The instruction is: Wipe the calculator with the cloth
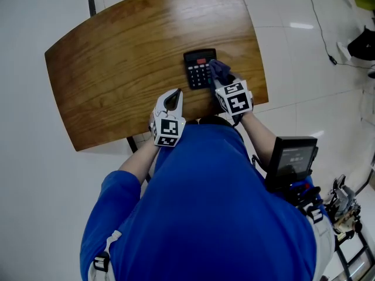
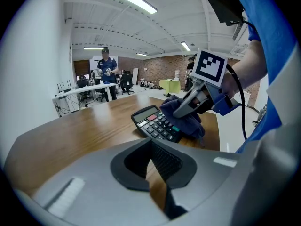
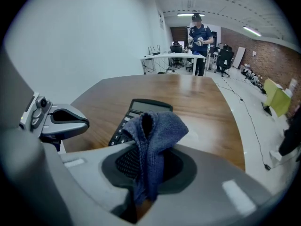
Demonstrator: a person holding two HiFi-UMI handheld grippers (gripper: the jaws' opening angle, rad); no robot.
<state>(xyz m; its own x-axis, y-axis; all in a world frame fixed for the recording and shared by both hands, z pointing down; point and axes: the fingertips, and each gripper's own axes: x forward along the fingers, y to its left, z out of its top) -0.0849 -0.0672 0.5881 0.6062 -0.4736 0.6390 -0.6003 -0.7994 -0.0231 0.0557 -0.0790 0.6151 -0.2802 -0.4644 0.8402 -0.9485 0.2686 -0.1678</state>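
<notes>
Right gripper (image 1: 222, 78) clamps the blue cloth (image 1: 218, 68), which touches the right side of the calculator (image 1: 197, 69), center-right of frame near the table (image 1: 111, 63) lower edge. Left gripper (image 1: 171, 100) has jaws together, empty, at that edge. Bare wood lies left and above.

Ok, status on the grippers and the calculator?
Right gripper shut on cloth; cloth touching calculator at its right edge. Left gripper shut, empty, left of calculator by table front edge. Nothing in the way.
</notes>
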